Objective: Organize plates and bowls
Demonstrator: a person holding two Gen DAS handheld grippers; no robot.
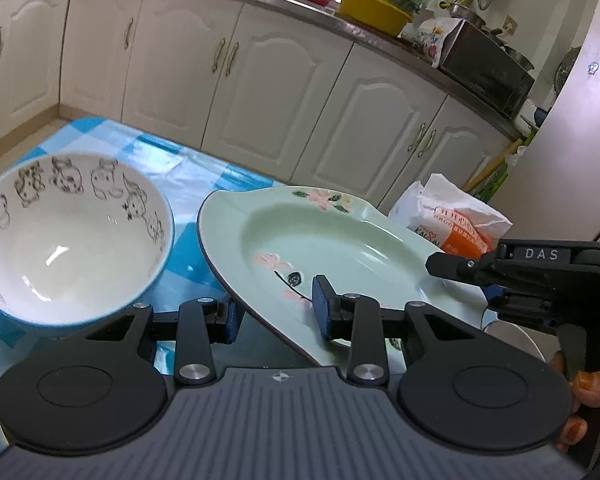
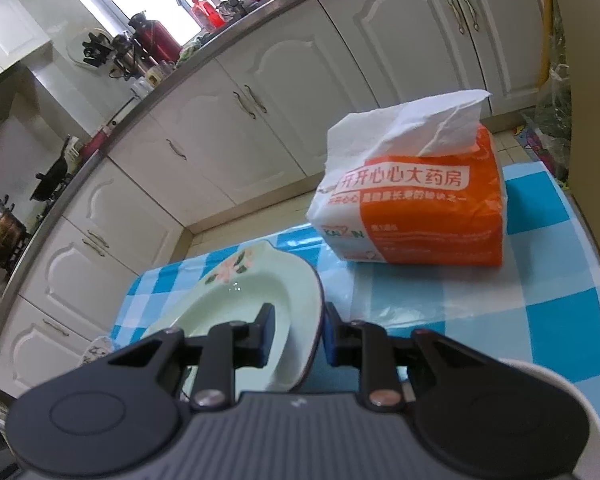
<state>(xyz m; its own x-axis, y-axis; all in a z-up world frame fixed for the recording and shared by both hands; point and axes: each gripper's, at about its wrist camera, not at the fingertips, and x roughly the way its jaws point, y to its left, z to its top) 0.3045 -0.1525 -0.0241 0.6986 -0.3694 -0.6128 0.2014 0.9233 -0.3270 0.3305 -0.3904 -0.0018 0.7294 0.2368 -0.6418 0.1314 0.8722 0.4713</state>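
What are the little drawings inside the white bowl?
Black outline cartoon animals ring the bowl inside its rim; clearest in the left wrist view.

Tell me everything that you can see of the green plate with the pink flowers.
The green plate is pale, glossy, ceramic-looking, with a deep oval well, a wavy broad rim edged dark, and painted pink flowers with dark leaves. It is empty and tilted above the blue checked tablecloth. The left gripper straddles its near rim; the right gripper straddles the opposite rim.
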